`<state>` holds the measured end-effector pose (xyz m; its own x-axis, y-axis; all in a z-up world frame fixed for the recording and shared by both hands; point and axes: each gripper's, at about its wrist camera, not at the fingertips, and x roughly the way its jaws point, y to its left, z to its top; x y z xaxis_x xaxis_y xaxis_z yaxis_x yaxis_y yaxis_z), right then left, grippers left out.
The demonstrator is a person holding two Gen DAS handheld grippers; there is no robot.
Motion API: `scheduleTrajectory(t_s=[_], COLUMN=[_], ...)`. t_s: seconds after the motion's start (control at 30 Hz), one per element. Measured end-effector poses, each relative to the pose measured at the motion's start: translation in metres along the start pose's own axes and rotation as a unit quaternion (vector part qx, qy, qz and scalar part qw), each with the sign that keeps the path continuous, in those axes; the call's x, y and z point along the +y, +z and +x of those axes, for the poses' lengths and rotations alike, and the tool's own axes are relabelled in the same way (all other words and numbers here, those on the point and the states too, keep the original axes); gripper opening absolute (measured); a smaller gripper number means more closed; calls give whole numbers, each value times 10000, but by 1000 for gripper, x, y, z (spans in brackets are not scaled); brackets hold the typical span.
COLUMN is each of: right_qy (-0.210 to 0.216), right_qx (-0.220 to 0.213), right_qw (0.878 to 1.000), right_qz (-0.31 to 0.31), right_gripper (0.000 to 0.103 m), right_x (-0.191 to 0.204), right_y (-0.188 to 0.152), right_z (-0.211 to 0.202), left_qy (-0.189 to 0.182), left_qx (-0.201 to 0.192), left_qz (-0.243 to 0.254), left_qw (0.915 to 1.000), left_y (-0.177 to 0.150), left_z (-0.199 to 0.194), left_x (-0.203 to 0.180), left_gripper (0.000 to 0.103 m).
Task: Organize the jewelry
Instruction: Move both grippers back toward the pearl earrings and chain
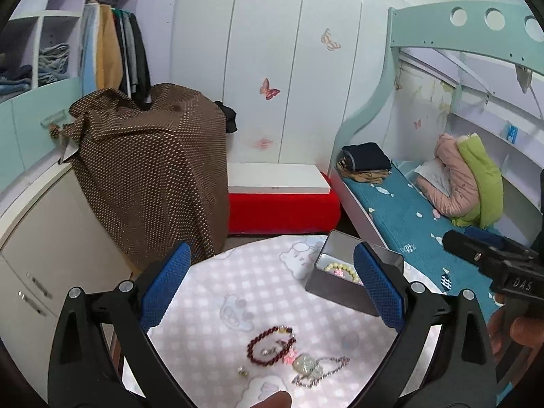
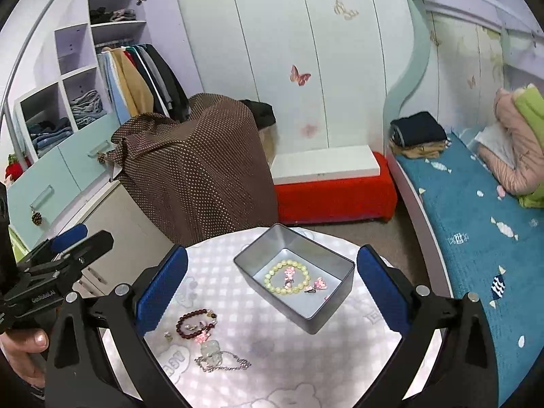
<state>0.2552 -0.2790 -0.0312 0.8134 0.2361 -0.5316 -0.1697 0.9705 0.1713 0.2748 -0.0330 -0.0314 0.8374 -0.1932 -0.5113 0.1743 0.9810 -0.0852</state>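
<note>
Step in hand, as judged: transfer of loose jewelry into the tin (image 2: 295, 273). One pale bead bracelet (image 2: 287, 277) and small pink charms already lie in it. Remaining on the table (image 2: 306, 367): a dark red bracelet (image 1: 271, 346), a silver chain (image 1: 321, 370) with a clear pendant, and small pieces beside them.

Left gripper (image 1: 272, 292): fingers spread wide, nothing held, above the loose pile at its 6 o'clock; tin at 2 o'clock.
Right gripper (image 2: 272, 292): fingers spread wide, empty, tin at 12 o'clock, pile at 8 o'clock.

Next move likely calls for descent onto the red bracelet, pads closing across one bead strand without snagging the chain touching it.

Clearance: the pile sits near the table's near-left edge; open cloth lies between pile and tin. The tin stands close to the far edge.
</note>
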Motion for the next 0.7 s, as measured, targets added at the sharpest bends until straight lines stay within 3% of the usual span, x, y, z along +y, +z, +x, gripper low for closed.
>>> scheduleTrajectory(t_s=[0.4,0.7], right_qy=[-182,-277], right_qx=[-359,-218], right_qw=[9986,9981], right_qz=[-355,-498], right_gripper=[96,96], right_x=[26,33], right_y=[-19,-48], right_z=[-43,-47], left_qy=[289,494], left_qx=[-86,183], left_qz=[-120,-88], left_qw=[9995,9986], left_y=[-31,-71], left_z=[-41,-44], left_x=[24,38], left_gripper=[97,96])
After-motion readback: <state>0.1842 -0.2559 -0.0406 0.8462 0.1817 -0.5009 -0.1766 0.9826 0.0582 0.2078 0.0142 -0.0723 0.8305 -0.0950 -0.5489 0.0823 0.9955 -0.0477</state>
